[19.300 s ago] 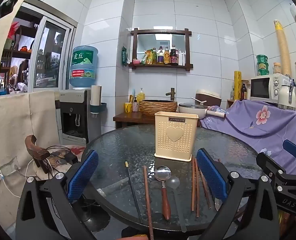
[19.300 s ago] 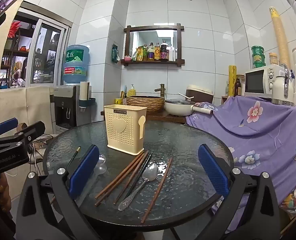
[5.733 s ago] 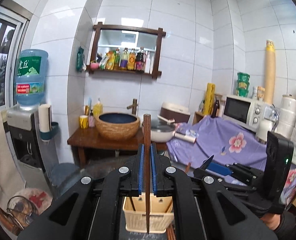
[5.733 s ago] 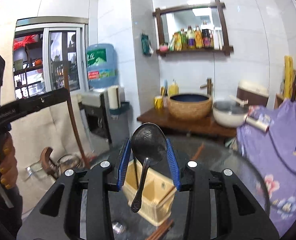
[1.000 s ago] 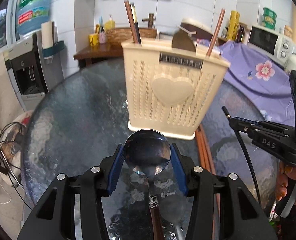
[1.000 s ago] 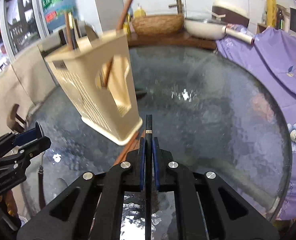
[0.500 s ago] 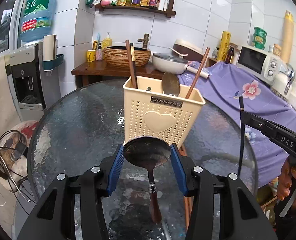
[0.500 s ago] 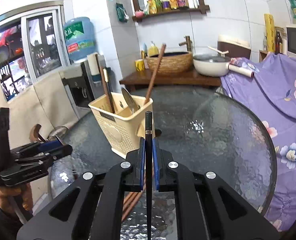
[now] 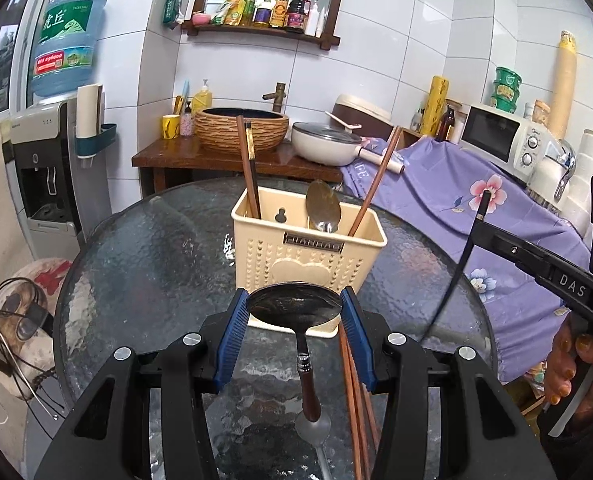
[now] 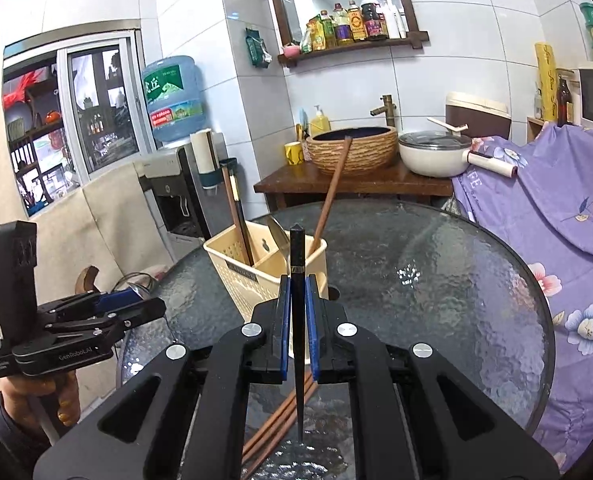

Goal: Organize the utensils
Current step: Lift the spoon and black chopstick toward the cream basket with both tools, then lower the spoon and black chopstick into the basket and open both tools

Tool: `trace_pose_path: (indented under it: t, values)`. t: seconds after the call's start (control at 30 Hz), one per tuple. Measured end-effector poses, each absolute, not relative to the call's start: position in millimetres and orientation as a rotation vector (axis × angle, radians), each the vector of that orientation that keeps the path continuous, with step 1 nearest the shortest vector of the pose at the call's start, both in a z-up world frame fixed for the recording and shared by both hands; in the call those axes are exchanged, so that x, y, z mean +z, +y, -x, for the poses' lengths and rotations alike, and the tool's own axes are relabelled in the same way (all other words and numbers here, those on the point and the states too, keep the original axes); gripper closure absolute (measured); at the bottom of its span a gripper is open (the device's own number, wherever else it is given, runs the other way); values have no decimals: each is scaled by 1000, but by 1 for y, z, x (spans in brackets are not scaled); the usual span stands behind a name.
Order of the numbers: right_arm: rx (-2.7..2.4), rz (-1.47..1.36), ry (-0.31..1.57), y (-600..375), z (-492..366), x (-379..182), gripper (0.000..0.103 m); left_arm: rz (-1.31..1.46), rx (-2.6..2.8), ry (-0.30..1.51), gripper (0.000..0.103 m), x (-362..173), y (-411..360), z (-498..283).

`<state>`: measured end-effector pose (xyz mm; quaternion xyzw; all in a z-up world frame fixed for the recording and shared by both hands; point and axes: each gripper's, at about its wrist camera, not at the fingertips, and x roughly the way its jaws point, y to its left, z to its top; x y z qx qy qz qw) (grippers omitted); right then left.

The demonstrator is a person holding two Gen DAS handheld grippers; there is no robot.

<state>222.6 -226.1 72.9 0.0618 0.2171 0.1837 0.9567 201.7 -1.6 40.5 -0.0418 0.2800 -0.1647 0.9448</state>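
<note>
A cream utensil basket stands on the round glass table; it holds brown chopsticks, a black chopstick and a metal spoon. My left gripper is shut on the bowl of a wooden-handled spoon, handle hanging down, just in front of the basket. My right gripper is shut on a black chopstick, held upright, tip down, in front of the basket. Brown chopsticks and a clear spoon lie on the glass below.
A purple flowered cloth covers furniture to the right, with a microwave on it. Behind the table stands a wooden counter with a woven basin and a white pan. A water dispenser is at left. Cables lie on the floor.
Both grippers have risen above the table, each carrying its utensil. The views have tilted up, so the basket now sits lower and farther and its top is in sight.
</note>
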Motion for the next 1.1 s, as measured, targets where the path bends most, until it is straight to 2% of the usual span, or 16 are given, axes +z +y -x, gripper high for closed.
trace_pose_path:
  t: [0.47, 0.67, 0.83, 1.1]
  values:
    - [494, -148, 315, -210, -253, 185, 95, 149, -324, 365, 57, 149, 14, -236]
    - [465, -129, 261, -202, -270, 218, 95, 135, -284, 331, 57, 171, 4, -263]
    - [411, -110, 220, -199, -285, 214, 95, 132, -246, 335, 57, 161, -4, -287]
    - [388, -116, 321, -196, -312, 158, 95, 95, -214, 386, 57, 120, -14, -299]
